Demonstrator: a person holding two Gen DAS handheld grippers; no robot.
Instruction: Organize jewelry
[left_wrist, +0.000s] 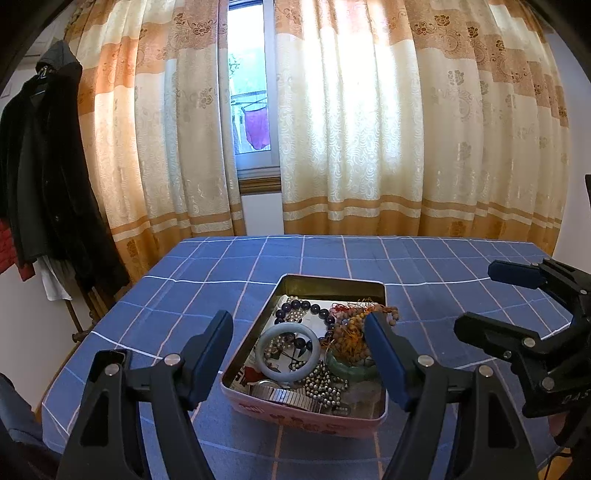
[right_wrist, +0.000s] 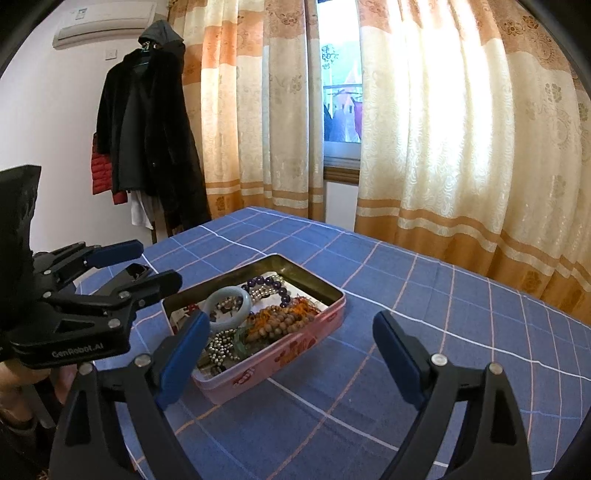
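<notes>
Blue checked cloth covered the worktop, which filled the lower half of both wrist views, with cream and orange curtains hanging behind it at twelve o'clock and a dark coat hanging at nine o'clock in the left wrist view. On the cloth sat an open pink tin, its gold-coloured inside wall showing; in the left wrist view it lay at six o'clock of centre, and in the right wrist view it lay toward seven o'clock. The left gripper hung with its jaws spread apart, one blue pad to each side of the tin's near half, neither pad pressing on anything. The right gripper likewise stood wide open over the tin's near corner and the bare cloth, with nothing between its pads; it also showed at three o'clock in the left wrist view. The jewelry lay heaped inside the tin: a pale jade bangle toward the middle left, a tangle of brown wooden beads with orange cord at its two o'clock, a string of dark purple beads toward the far wall, a green bangle partly hidden under the wooden beads, silver bead chains near the front, and a metal watch band against the near wall.
</notes>
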